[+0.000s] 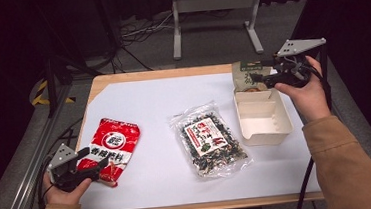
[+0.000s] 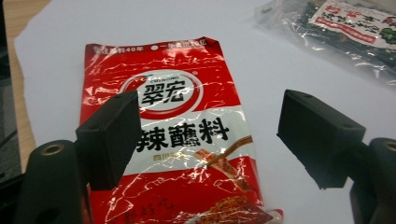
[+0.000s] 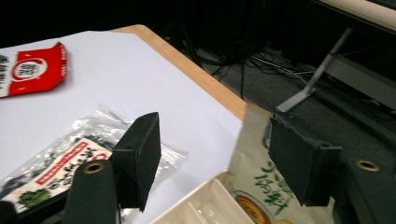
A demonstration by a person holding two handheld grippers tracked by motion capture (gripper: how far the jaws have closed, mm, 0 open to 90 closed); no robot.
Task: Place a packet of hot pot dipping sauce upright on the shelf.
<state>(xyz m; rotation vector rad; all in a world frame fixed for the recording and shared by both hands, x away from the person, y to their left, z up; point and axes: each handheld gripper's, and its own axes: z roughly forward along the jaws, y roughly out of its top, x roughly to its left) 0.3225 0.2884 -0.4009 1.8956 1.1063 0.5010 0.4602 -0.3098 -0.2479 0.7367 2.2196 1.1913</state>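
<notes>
Left gripper [image 1: 94,164] gapes over red packet [image 1: 109,146]; right gripper [image 1: 262,81] wide open.

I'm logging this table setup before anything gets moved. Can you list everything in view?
red sauce packet: 1, red and white, table's near left, lying flat under the left tool
seaweed packet: 1, clear with dark contents, table centre
box: 1, cream, open, table's right
beige packet: 1, beige and green, propped at the box's far end
paper sheet: 1, white, covering the table
table: 1, wooden
metal stand: 1, grey, on the floor behind
left tool: 1, black, jaws open
right tool: 1, black, jaws open, at the beige packet
</notes>
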